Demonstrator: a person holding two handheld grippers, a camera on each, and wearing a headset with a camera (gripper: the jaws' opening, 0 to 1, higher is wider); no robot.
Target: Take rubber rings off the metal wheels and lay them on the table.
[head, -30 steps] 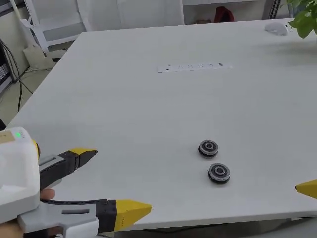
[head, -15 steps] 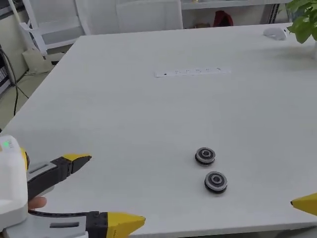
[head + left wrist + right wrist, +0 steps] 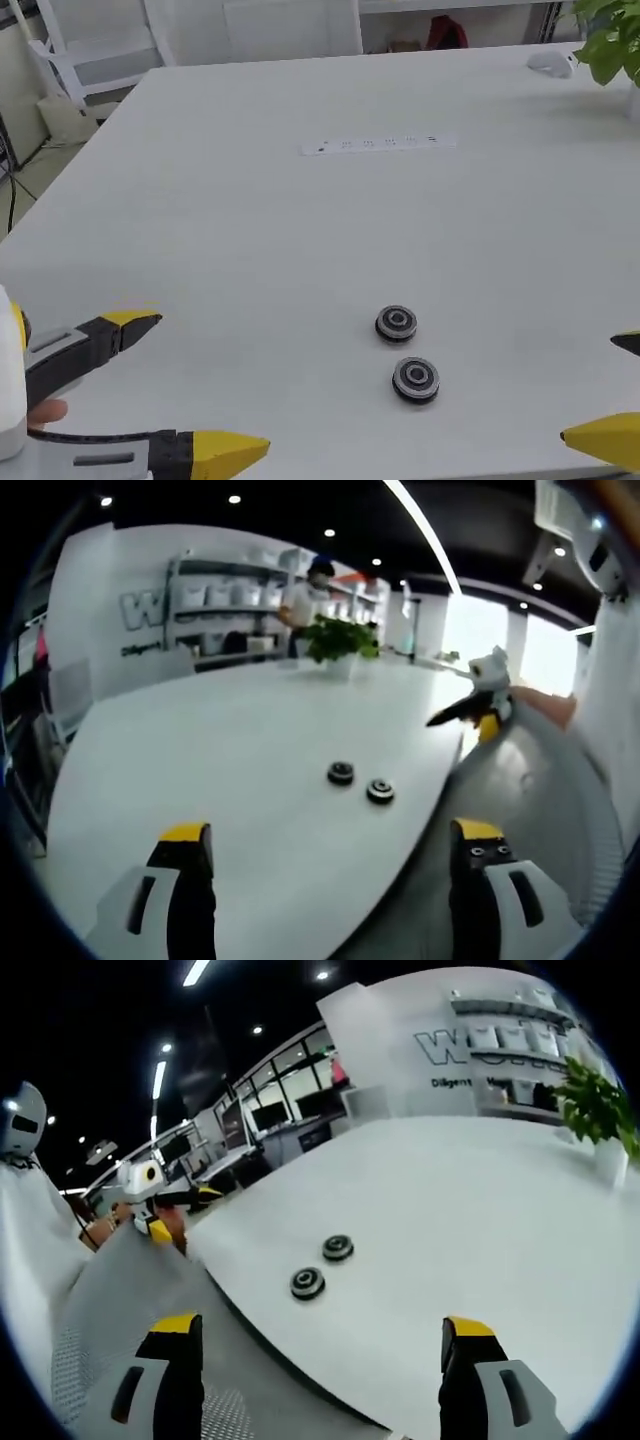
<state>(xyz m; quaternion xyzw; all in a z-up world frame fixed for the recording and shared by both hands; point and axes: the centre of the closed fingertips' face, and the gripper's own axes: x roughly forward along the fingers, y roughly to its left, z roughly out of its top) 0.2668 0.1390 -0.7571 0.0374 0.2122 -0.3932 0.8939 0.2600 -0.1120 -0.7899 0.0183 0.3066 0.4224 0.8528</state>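
Two small metal wheels with black rubber rings lie on the white table: one wheel (image 3: 396,324) a little farther off, the other wheel (image 3: 415,380) nearer the front edge. They also lie side by side in the left gripper view (image 3: 341,773) (image 3: 380,791) and in the right gripper view (image 3: 338,1248) (image 3: 307,1283). My left gripper (image 3: 190,385) is open at the table's front left, well left of the wheels, with nothing between its jaws. My right gripper (image 3: 610,395) is open at the front right edge, yellow tips showing, apart from the wheels.
A flat white strip with small marks (image 3: 378,145) lies at mid-table. A green plant (image 3: 610,40) and a small white object (image 3: 550,62) stand at the far right. White shelving and a chair stand beyond the far edge. A person stands by shelves in the left gripper view.
The head camera has shifted, so the table and wheels slide left and down in view. The right gripper's yellow tips have come further into view at the lower right. The wheels lie unmoved.
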